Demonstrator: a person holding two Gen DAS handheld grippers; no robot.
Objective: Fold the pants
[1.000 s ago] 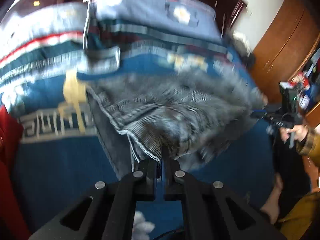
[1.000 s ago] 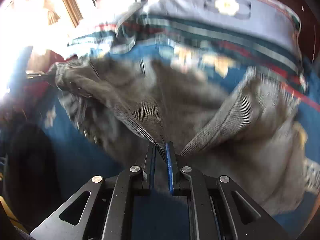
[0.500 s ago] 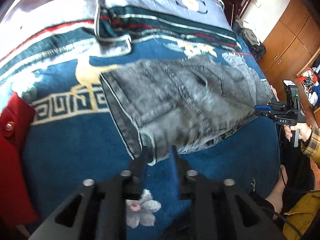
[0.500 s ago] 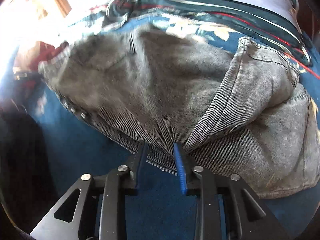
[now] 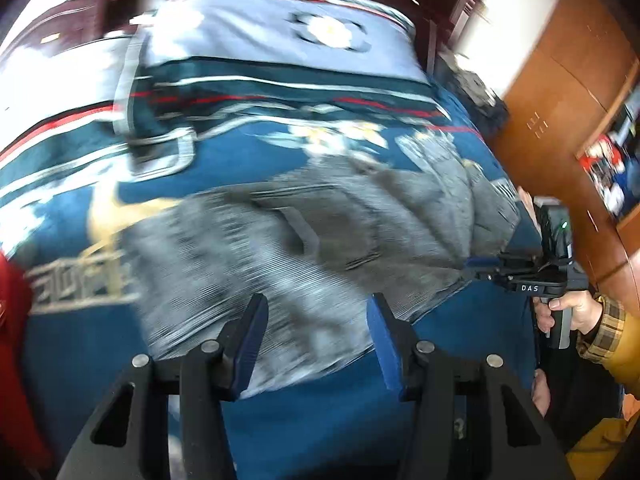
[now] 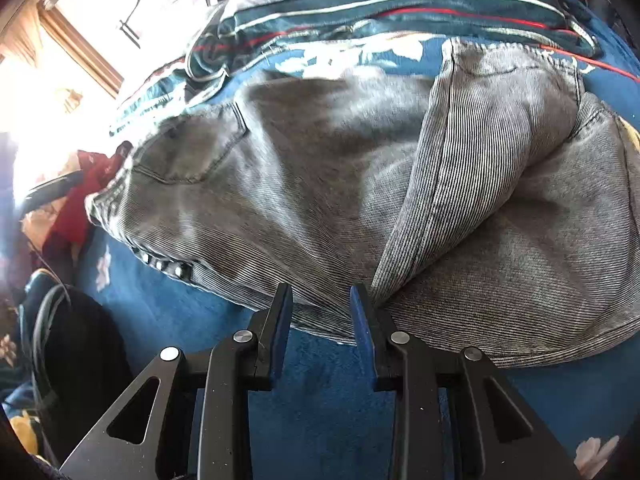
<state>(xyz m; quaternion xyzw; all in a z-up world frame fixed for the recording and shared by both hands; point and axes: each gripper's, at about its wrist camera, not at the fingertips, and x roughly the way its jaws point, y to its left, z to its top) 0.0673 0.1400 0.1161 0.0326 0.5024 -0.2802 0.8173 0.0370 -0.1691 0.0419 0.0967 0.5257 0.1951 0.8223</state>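
Note:
Grey denim pants [image 5: 320, 240] lie folded over on the blue patterned blanket [image 5: 280, 420], blurred in the left wrist view. My left gripper [image 5: 316, 312] is open and empty over their near edge. In the right wrist view the pants [image 6: 320, 168] lie in layers, with a turned-over striped fold [image 6: 452, 184] on top. My right gripper [image 6: 320, 300] is open at the pants' near hem, holding nothing. The right gripper also shows at the pants' right edge in the left wrist view [image 5: 480, 262].
Pillows [image 5: 280, 40] lie at the head of the bed. A red cloth [image 5: 12, 320] lies at the left, also seen in the right wrist view [image 6: 84, 196]. A wooden wardrobe [image 5: 560, 120] stands at the right. A dark bag [image 6: 76, 360] sits by the bed's edge.
Both grippers were shut on the pants held up a second ago. They laid the pants on the blanket, opened and let go. The left gripper has opened wider.

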